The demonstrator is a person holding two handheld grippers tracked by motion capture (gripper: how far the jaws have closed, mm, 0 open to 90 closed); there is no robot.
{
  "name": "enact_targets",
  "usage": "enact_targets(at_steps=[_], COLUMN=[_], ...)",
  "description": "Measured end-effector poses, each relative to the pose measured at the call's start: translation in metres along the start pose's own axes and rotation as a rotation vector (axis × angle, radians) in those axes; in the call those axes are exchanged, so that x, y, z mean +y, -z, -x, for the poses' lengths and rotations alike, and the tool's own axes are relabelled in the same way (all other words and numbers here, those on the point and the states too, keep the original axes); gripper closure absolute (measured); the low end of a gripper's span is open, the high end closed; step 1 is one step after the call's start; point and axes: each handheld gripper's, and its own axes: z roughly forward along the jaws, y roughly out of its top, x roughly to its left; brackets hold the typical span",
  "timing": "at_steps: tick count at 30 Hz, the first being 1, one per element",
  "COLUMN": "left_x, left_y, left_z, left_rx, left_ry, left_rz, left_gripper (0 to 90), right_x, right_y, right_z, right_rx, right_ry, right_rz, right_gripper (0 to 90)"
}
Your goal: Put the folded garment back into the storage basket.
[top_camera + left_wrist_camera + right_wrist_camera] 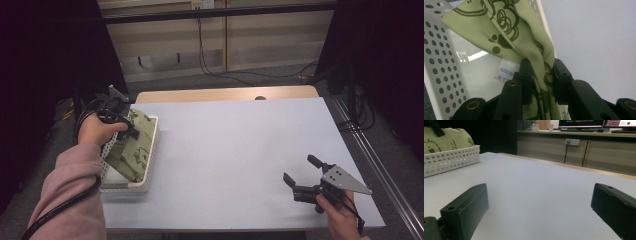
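A green cloth point(132, 145) with dark printed patterns hangs partly inside a white perforated basket point(150, 165) at the table's left edge. My left gripper point(131, 131) is shut on a fold of the green cloth point(524, 37), which is bunched between the jaws; a white care label point(506, 73) shows beside them. The basket wall point(439, 62) stands to the left in that view. My right gripper point(300, 170) is open near the table's front right corner, low over the bare surface, with nothing between its jaws. Far off in the right gripper view are the basket point(451, 158) and the cloth point(446, 141).
The light grey table top point(235, 150) stretches wide between the two grippers. A wooden strip point(225, 94) runs along its far edge. Cables point(210, 65) hang on the wall behind, and a metal rail point(370, 150) borders the right side.
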Motion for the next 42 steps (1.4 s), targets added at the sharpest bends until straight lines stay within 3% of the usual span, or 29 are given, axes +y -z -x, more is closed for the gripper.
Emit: enact_targets(at_steps=[3,6,7,8,9,10,12,13,14,16,17,18,21,26,34,35,36,37,38,42], left_x=[-0.002,-0.002,-0.003,-0.003,-0.004,-0.004,-0.004,-0.005,-0.005,-0.005,-0.005,-0.005,-0.006,-0.007,-0.011,-0.011,-0.012,-0.012,-0.013,-0.014], left_y=[-0.003,-0.003,-0.004,-0.004,-0.004,-0.004,-0.004,-0.008,-0.009,-0.011,-0.011,-0.012,-0.015,-0.018,-0.024,-0.024,-0.025,-0.025,-0.028,-0.031], left_z=[-0.001,-0.003,-0.002,-0.003,-0.006,-0.005,-0.007,-0.003,-0.003,-0.004,-0.004,-0.005,-0.003,-0.005,-0.007,-0.009,-0.012,-0.012,-0.008,-0.011], left_rx=[0.003,0.0,0.005,0.001,0.031,0.027,0.012,0.013,0.011,-0.015,0.003,-0.003,-0.012,-0.003,-0.006,-0.014,0.014,0.007,0.004,-0.012], left_ry=[0.007,-0.015,0.002,-0.009,-0.068,-0.051,-0.061,0.0,0.005,-0.003,-0.006,-0.014,0.012,-0.007,0.017,-0.001,-0.058,-0.054,0.009,0.003], left_rz=[0.018,-0.005,0.007,0.007,-0.015,-0.016,-0.026,0.023,0.02,-0.001,-0.001,-0.002,0.008,0.006,0.013,0.007,-0.014,-0.015,0.027,0.01], left_gripper=[72.9,72.9,72.9,72.9,72.9,72.9,72.8,72.8,72.8,72.8,72.8,72.7,72.7,72.5,72.4,72.3,72.2,72.2,72.1,71.7], right_x=[0.0,0.0,0.0,0.0,0.0,0.0,0.0,0.0,0.0,0.0,0.0,0.0,0.0,0.0,0.001,0.001,0.0,0.001,0.001,0.001], right_y=[0.0,0.0,0.0,0.0,0.0,0.0,0.0,0.0,0.0,0.0,0.0,0.0,0.0,0.0,0.0,0.0,0.0,0.0,0.0,0.0], right_z=[0.0,-0.001,-0.001,-0.001,-0.001,-0.001,-0.001,-0.001,-0.001,-0.001,-0.001,-0.001,-0.001,-0.001,-0.001,-0.001,-0.001,-0.001,-0.001,-0.001], right_rx=[0.003,0.003,0.003,0.004,0.003,0.003,0.003,0.003,0.003,0.004,0.003,0.002,0.003,0.002,0.002,0.002,0.003,0.002,0.001,0.001], right_ry=[0.0,-0.017,-0.017,-0.016,-0.016,-0.017,-0.016,-0.014,-0.015,-0.015,-0.016,-0.016,-0.015,-0.015,-0.014,-0.014,-0.013,-0.013,-0.014,-0.013], right_rz=[0.001,0.007,0.006,0.006,0.006,0.006,0.006,0.007,0.007,0.007,0.006,0.007,0.007,0.007,0.008,0.007,0.006,0.006,0.006,0.007], right_gripper=[1.0,1.0,1.0,1.0,1.0,1.0,1.0,1.0,1.0,1.0,1.0,1.0,1.0,1.0,1.0,1.0,1.0,1.0,1.0,1.0])
